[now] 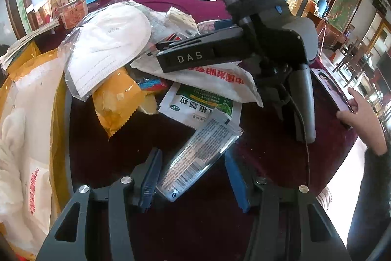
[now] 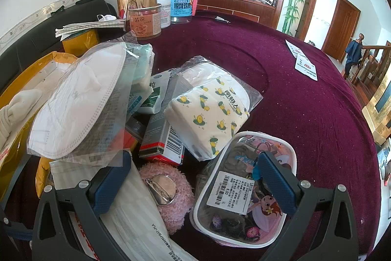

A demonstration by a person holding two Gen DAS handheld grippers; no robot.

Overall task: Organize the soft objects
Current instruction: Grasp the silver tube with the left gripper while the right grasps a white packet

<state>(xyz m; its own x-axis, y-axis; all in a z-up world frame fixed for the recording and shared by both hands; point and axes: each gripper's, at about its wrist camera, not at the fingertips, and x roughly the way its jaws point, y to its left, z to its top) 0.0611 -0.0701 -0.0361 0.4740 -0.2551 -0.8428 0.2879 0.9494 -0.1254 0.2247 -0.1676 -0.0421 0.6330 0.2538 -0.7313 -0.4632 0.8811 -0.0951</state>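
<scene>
A heap of soft packets is spread on the maroon-covered tabletop [image 2: 305,114]. The left tongs [image 1: 191,177] are held wide open, low over the cloth, and a clear sachet with a barcode [image 1: 195,158] lies slantwise between the blue pads; whether either pad touches it cannot be told, and nothing is gripped. Just beyond the sachet lies a green-and-white granule packet [image 1: 202,102], partly under a white packet with red characters [image 1: 220,80]. A yellow snack bag [image 1: 117,99] lies to the left, overlapped by a bagged white face mask [image 1: 107,45].

The right tongs [image 2: 195,185] are also spread wide, with nothing clamped. Between and under the fingers are seen a pink fluffy pouch with a metal clasp [image 2: 176,197] and a clear cartoon pouch with a price label [image 2: 246,187]; the right pad overlaps the cartoon pouch. Behind them lie a lemon-print mask in plastic [image 2: 210,114] and a small red-and-grey box [image 2: 163,138]. In the left wrist view the right tongs [image 1: 156,50] are seen reaching into the pile. Jars [image 2: 146,18] stand at the far edge.
</scene>
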